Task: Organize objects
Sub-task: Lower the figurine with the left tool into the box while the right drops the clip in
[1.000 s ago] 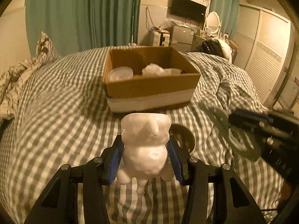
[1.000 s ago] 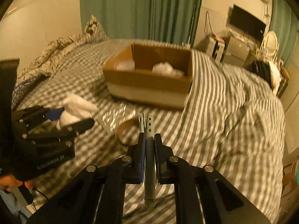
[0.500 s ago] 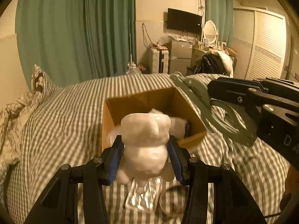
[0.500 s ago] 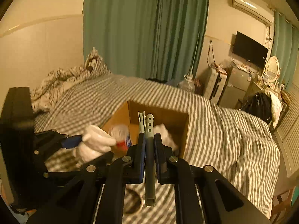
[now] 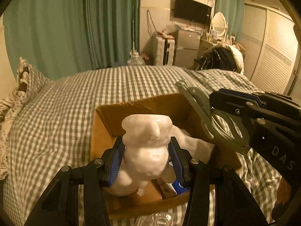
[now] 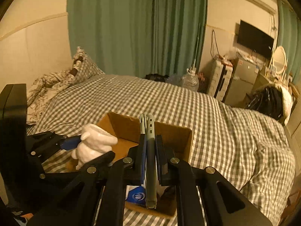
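Observation:
My left gripper (image 5: 146, 150) is shut on a white squishy animal figure (image 5: 146, 146) and holds it over the open cardboard box (image 5: 131, 109). The figure also shows in the right wrist view (image 6: 94, 143). My right gripper (image 6: 150, 141) is shut on a grey-green folding metal tool (image 6: 150, 160), held on edge above the box (image 6: 175, 133). From the left wrist view the tool (image 5: 210, 116) hangs over the box's right side. White soft items (image 5: 190, 143) and a blue-and-white pack (image 6: 136, 195) lie inside the box.
The box stands on a bed with a grey checked cover (image 5: 65, 109). A clear plastic item (image 5: 156, 219) lies in front of the box. Pillows (image 6: 56, 82) lie at the bed's left end. Green curtains, a fridge and a wardrobe stand beyond the bed.
Both grippers have risen and moved forward from in front of the box to over its opening, each still holding its object. The tape ring on the bed has dropped out of view.

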### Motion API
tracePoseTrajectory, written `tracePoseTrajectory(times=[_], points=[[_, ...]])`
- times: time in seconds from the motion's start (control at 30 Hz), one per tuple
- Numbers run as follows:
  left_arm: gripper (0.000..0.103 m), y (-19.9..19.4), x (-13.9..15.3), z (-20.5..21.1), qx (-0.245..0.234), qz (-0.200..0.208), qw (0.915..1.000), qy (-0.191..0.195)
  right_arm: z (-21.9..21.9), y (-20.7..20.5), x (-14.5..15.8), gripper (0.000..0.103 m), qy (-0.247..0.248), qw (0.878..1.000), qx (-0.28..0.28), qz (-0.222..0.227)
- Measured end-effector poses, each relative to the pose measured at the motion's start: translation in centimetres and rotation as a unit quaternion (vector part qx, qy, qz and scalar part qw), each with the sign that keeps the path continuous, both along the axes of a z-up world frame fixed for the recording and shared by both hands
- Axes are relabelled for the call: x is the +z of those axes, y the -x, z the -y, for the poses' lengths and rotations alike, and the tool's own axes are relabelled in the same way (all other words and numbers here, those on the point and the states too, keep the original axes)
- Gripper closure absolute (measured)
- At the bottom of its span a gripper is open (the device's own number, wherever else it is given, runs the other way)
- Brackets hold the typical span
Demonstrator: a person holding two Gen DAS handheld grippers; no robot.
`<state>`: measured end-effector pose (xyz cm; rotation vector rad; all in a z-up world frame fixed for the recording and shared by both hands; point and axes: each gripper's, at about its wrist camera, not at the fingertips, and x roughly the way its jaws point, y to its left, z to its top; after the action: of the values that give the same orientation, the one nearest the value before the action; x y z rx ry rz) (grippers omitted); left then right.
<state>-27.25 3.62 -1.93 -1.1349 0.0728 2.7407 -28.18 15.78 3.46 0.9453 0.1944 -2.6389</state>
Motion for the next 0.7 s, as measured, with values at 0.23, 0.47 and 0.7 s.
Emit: tracePoseTrajectory(times=[0.23,0.47,0.7], points=[[0.052,1.8,-2.6,-1.2,-0.001,0.022,0.9997,0.003,-1.6,2.2,-2.9,0.094,0.022,0.999,-0.007,0.024],[0.021,0.6,-0.5,-0.7,0.016,-0.004,0.9998,-0.004,-3.0,0.6,-1.3,0.078,0.022,1.0,-0.022,0.003],[0.004,-3.2,3.5,-0.1,0.031,-0.047,0.9982,0.019,-3.9,-4.2,3.5,0.042,0.017,0.998,-0.035,-0.039]])
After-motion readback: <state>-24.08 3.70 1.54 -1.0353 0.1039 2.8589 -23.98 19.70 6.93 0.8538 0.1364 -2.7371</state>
